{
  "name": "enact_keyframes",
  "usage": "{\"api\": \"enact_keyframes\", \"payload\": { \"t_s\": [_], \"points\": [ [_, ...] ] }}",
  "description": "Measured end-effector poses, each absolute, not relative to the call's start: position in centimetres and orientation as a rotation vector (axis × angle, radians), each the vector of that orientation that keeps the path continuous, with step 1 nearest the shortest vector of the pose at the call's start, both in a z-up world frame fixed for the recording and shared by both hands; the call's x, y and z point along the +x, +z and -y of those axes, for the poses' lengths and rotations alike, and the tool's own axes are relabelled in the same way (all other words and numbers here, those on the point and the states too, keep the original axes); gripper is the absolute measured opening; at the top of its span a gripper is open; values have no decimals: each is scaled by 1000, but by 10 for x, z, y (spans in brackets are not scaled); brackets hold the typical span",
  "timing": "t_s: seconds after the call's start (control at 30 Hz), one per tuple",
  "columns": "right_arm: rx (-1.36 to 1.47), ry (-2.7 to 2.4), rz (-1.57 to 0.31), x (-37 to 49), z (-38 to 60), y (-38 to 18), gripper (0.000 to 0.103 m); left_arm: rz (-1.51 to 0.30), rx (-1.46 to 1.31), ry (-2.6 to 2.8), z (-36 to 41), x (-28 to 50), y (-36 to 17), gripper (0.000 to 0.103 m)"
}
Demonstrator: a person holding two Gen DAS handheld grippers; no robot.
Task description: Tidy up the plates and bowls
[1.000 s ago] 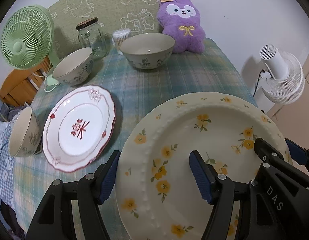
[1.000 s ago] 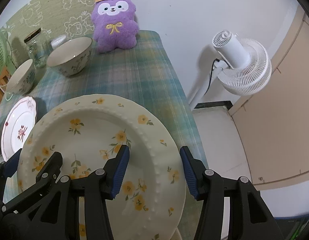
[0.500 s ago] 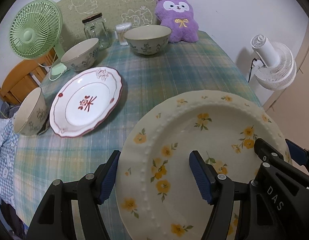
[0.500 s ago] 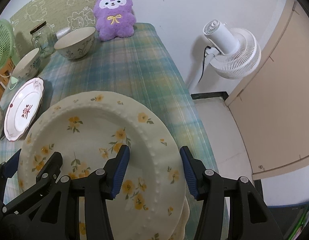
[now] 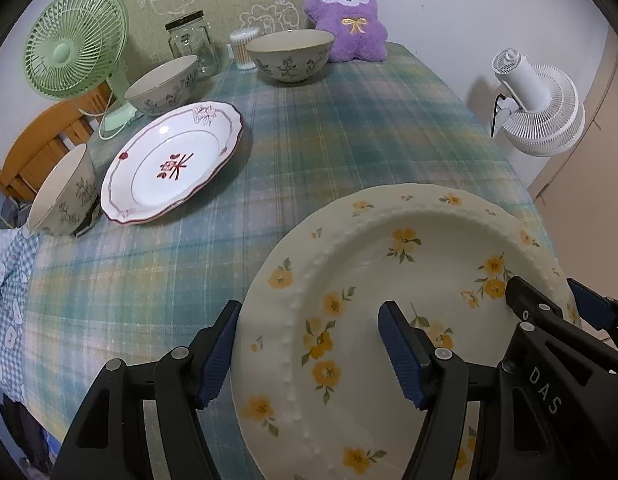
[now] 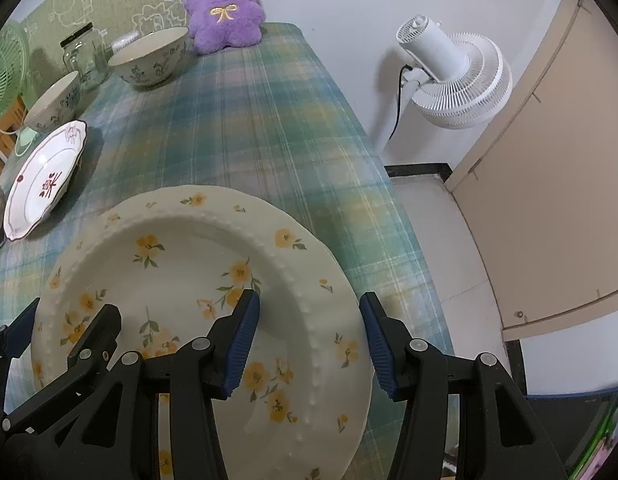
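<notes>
While the yellow-flowered plate (image 5: pixel 393 304) is held by both claws, left claw (image 5: pixel 309 354) and right claw (image 6: pixel 309 344), the red-rimmed plate (image 5: pixel 171 164) and three bowls remain unstacked on the counter (image 5: pixel 349 128).

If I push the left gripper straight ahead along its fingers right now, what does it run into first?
Nothing new at once: the left gripper already straddles the rim of the yellow-flower plate, which would travel with it. Beyond lies bare plaid tablecloth, then probably the far bowl, though depth is uncertain.
</notes>
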State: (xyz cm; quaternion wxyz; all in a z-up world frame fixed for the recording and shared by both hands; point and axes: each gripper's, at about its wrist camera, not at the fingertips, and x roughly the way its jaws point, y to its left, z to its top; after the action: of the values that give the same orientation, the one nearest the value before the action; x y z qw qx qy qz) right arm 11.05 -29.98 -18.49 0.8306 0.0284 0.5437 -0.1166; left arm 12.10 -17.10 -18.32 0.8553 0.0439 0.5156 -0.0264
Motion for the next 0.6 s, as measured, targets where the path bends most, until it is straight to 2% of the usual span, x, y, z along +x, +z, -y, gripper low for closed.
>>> {"api": "enact_keyframes", "payload": {
  "t_s": [0.27, 0.6],
  "points": [
    [48, -249, -1160, 104, 302, -189, 57, -1130, 90, -56, 173, 112, -194, 69],
    [-38, -182, -1103, 106, 285, -187, 57, -1104, 134, -15, 181, 108, -198, 71]
  ]
}}
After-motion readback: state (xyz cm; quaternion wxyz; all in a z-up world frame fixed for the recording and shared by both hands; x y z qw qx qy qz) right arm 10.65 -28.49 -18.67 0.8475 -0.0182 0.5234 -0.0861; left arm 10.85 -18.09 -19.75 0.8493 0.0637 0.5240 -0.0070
